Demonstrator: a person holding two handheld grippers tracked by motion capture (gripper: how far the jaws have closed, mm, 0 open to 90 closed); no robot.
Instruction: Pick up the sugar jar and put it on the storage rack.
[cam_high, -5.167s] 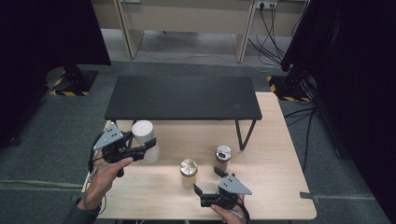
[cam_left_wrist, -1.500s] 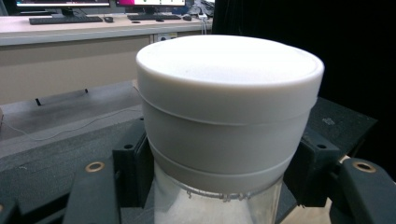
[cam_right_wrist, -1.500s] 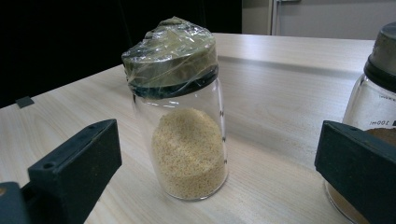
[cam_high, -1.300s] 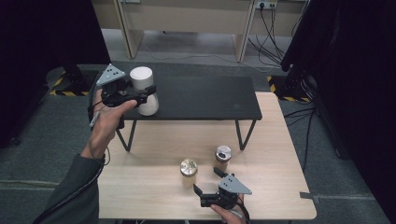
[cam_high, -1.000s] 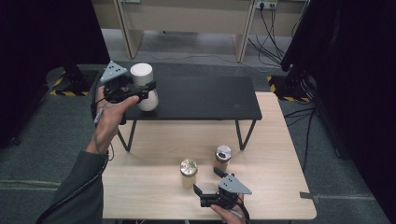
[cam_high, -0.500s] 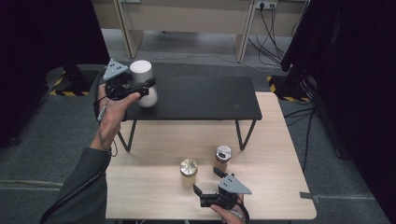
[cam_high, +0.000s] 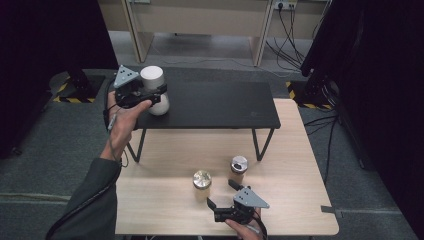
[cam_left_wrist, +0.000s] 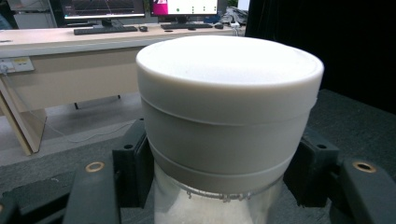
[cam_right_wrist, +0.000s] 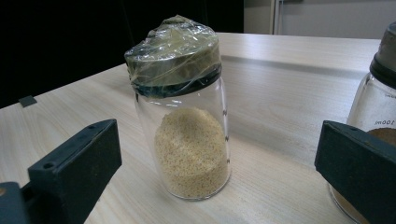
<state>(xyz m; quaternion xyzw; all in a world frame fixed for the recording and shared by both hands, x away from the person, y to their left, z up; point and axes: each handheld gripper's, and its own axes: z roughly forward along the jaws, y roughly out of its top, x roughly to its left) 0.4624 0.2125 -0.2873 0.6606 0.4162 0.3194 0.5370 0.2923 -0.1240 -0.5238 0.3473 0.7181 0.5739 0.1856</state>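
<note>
At the left, the left gripper (cam_high: 150, 95) is clamped on the white jar (cam_high: 154, 95), just under its lid. The jar stands upright at the left end of the black shelf (cam_high: 220, 102), so letting go is all that seems left. Lower right, on the table (cam_high: 300, 165), the right gripper (cam_high: 220, 196) stands apart, pointing at the yellow-grain jar (cam_right_wrist: 187, 116) just ahead.

Left arm stretched far forward, grey sleeve showing, hand wrapped round the black two-jaw left gripper (cam_high: 150, 95), its jaws clamped tight on a load. Down at the near edge, the black right gripper (cam_high: 220, 195) sits low, jaws standing wide apart.
</note>
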